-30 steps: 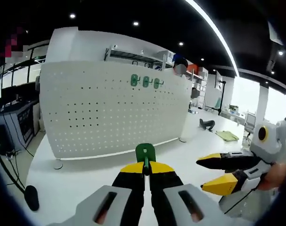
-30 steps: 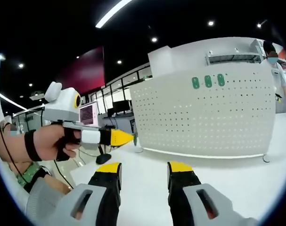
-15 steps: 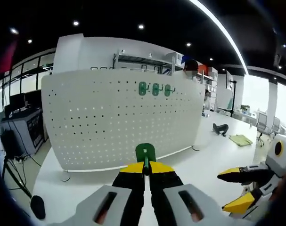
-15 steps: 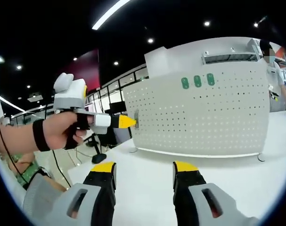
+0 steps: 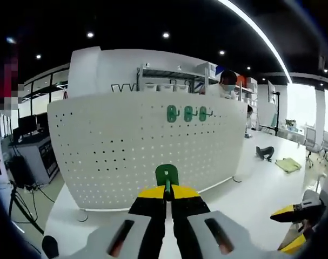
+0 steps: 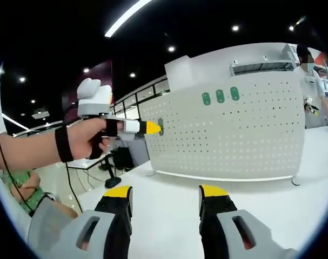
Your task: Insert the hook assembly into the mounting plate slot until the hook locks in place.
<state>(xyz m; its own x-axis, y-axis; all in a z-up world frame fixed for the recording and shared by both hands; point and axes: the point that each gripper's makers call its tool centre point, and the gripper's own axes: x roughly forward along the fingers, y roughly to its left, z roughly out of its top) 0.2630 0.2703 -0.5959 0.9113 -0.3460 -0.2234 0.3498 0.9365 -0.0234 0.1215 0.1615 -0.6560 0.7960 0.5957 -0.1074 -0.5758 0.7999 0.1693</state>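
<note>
- Left claw (image 5: 165, 195), in the left gripper view: jaws pinched together on the green hook (image 5: 167, 176), whose rounded plate stands up just above the yellow tips.
- Seen from the right gripper view, that same left claw (image 6: 153, 128) is held out by a hand (image 6: 91, 137) with a dark strap at the wrist, and its yellow tip sits at the left edge of the white pegboard (image 6: 234, 135); the hook (image 6: 160, 127) shows as a small dark shape right at the tip. Touching the board or just short of it? Can't tell from here.
- Right claw (image 6: 166, 195): jaws spread wide, nothing between them, hovering above the white surface (image 6: 164, 216).
- In the left gripper view the right claw (image 5: 296, 226) pokes in at the lower right, its yellow tips apart.
- The pegboard (image 5: 126, 151) stands upright on the surface (image 5: 245, 194), curving across the view, dotted with rows of holes.
- Three green hooks (image 5: 189, 113) already hang side by side near its top edge; in the right gripper view they (image 6: 220, 97) sit well right of the left claw's tip.
- A person (image 6: 314, 81) stands behind the board's right end.
</note>
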